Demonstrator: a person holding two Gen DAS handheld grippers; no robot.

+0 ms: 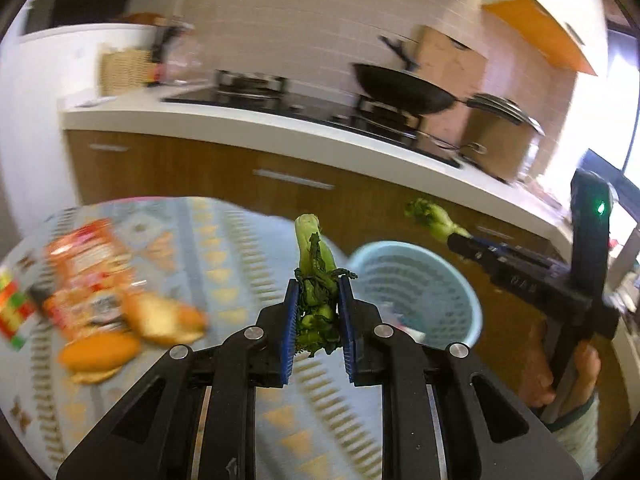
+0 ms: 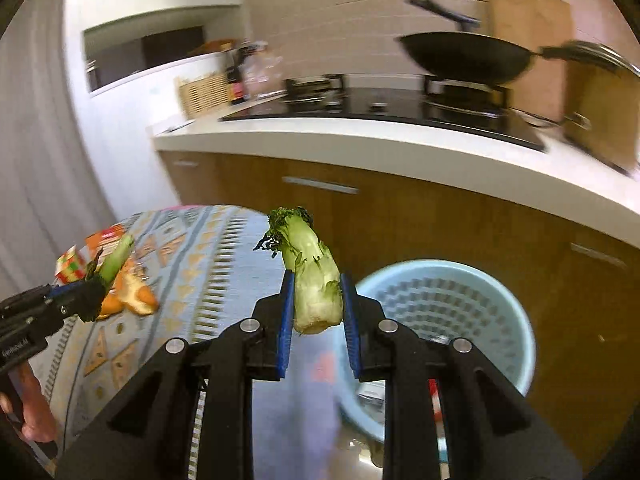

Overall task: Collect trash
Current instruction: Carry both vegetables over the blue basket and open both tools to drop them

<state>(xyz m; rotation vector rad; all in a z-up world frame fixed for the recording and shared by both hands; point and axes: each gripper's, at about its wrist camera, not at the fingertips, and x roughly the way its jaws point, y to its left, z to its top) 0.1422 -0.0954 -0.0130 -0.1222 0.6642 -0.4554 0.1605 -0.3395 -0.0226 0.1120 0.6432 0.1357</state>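
Both tongs are loaded here: the left gripper (image 1: 318, 308) is clenched on a wilted leafy green scrap (image 1: 314, 276), pale stalk end poking up past the blue pads, and the right gripper (image 2: 318, 300) is clamped on a chunky pale vegetable stump (image 2: 314, 276), with the cut base hanging just below the pads. The trash target looks like the light blue basket (image 1: 460, 304), lower right of centre in the left view and lower right in the right view too, sitting beyond the edge of the patterned tablecloth (image 1: 224, 248). Neither scrap is over the opening yet, as far as I can tell. Biggest risk imo is letting go early, so the stuff lands on the cloth or the floor beside the basket rather than inside. The leafy one is limp and squashed between the pads, so it might cling to a pad instead of dropping clean. The stump is gripped low on a smooth tapering body, so it could slide out if swung hard. Also both tools are heading for the same opening, so they could bump each other. More leftovers remain at the left of the frame: an orange packet (image 1: 86, 256) and peels (image 1: 168, 320).
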